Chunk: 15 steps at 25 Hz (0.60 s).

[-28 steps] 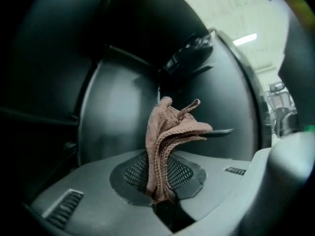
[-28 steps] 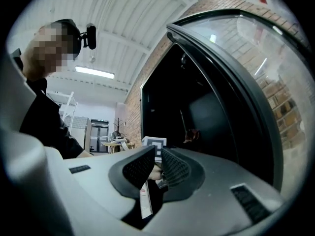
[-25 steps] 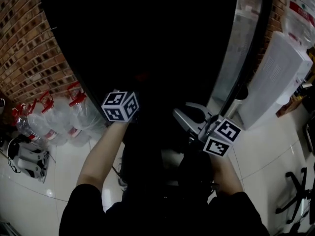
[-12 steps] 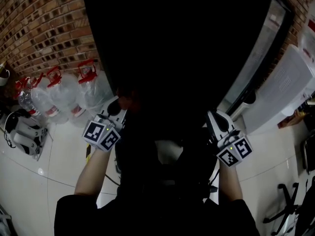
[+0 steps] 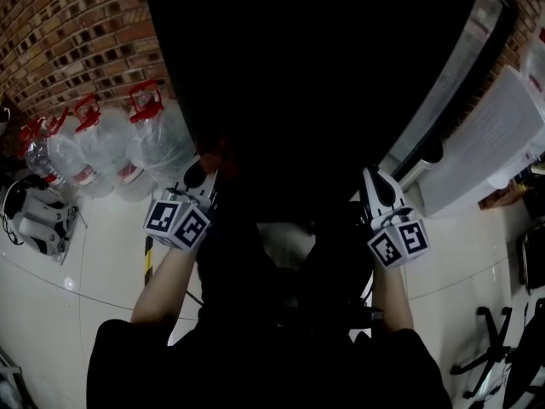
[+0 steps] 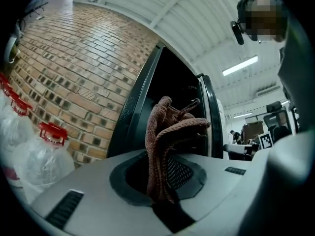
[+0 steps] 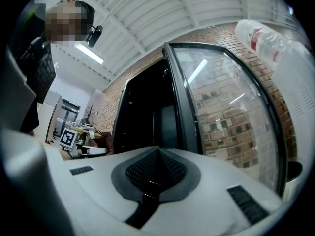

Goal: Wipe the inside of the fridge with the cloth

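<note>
Left claw (image 5: pixel 203 181), centre-left of the head view, is clamped on the brown cloth (image 6: pixel 165 136), which sticks up out of its jaws in front of the dark open fridge (image 5: pixel 324 75). Right claw (image 5: pixel 376 190), centre-right, is closed with nothing in it, near the glass door (image 5: pixel 451 92) swung open at upper right. Water bottles (image 5: pixel 128 147) stand on the floor by the brick wall (image 5: pixel 68 32) at left.

Counts: two grippers, a left gripper (image 6: pixel 162 178) and a right gripper (image 7: pixel 155 167); one cloth (image 6: pixel 170 132); one fridge (image 5: pixel 324 75); at least three water bottles (image 5: pixel 162 143); one water dispenser (image 5: pixel 490 143).
</note>
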### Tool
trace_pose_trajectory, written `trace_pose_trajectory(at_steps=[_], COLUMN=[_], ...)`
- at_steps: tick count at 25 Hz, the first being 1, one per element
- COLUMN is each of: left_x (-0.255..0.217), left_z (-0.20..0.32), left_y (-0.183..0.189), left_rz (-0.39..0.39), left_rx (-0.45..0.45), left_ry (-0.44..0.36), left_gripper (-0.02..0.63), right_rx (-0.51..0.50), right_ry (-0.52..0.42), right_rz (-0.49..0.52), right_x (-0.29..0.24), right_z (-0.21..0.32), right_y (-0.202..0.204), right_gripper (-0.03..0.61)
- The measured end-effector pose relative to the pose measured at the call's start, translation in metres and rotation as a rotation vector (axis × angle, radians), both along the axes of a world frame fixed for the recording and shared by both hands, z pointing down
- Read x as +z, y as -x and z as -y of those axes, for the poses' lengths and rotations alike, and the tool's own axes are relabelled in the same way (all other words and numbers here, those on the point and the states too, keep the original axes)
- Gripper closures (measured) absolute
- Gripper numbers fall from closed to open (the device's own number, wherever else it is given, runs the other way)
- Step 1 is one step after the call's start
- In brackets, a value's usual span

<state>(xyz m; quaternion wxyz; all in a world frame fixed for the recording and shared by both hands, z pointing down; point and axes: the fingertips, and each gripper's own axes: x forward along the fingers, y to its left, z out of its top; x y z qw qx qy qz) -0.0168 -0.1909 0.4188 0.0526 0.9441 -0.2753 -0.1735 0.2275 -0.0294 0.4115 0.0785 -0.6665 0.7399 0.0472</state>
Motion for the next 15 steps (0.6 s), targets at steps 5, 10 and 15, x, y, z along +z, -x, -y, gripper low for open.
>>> trace_pose_trajectory(at_steps=[5,10,15], left_x=[0.0,0.007,0.006], left_z=[-0.007,0.0,-0.003], left_y=[-0.015,-0.015,-0.012], left_rz=[0.046,0.027,0.022], left_rx=[0.016,0.03,0.029], left_ry=[-0.04,0.003,-0.013], left_gripper=[0.557,0.557,0.557], right_rx=[0.007,0.001,0.022], right_ry=[0.042,0.08,0.074], right_rz=[-0.023,-0.096,-0.102], right_x=[0.006,0.015,0.015], right_z=[0.004,0.012,0.01], right_y=[-0.002,0.014,0.011], right_gripper=[0.577,0.577,0.577])
